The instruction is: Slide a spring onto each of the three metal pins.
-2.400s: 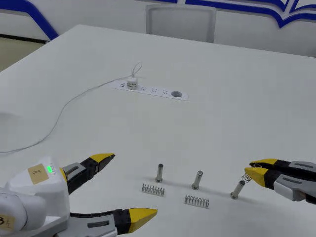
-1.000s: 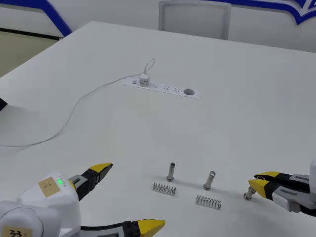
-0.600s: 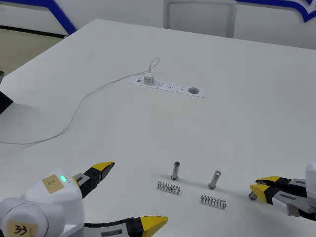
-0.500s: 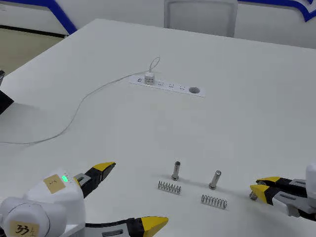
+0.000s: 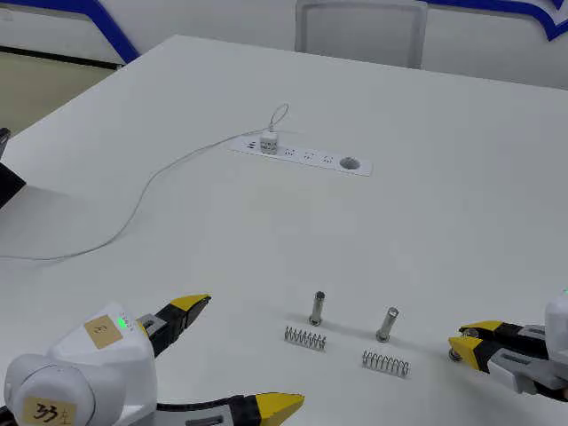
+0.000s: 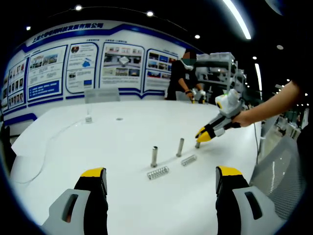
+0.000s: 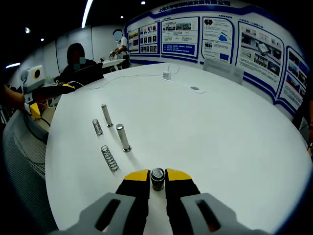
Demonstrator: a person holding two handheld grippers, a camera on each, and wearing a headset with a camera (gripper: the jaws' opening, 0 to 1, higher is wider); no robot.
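Two bare metal pins (image 5: 317, 307) (image 5: 387, 324) stand upright on the white table, each with a loose spring (image 5: 304, 338) (image 5: 385, 363) lying in front of it. My right gripper (image 5: 463, 341) sits low at the third pin (image 7: 157, 179), its yellow tips shut on the spring coiled around that pin. My left gripper (image 5: 235, 355) hovers wide open at the near left with nothing between its jaws. In the left gripper view the pins (image 6: 154, 156) (image 6: 180, 147) and springs (image 6: 158, 172) (image 6: 188, 160) lie straight ahead of my left gripper (image 6: 161, 174).
A white power strip (image 5: 302, 154) with a plug (image 5: 269, 144) and a long cable lies farther back on the table. A grey chair (image 5: 359, 31) stands at the far edge. People stand in the background of both gripper views.
The right gripper has come down from the top of the third pin to near the table, carrying the spring down over the pin. The left gripper stays open in place; the head camera shifted.
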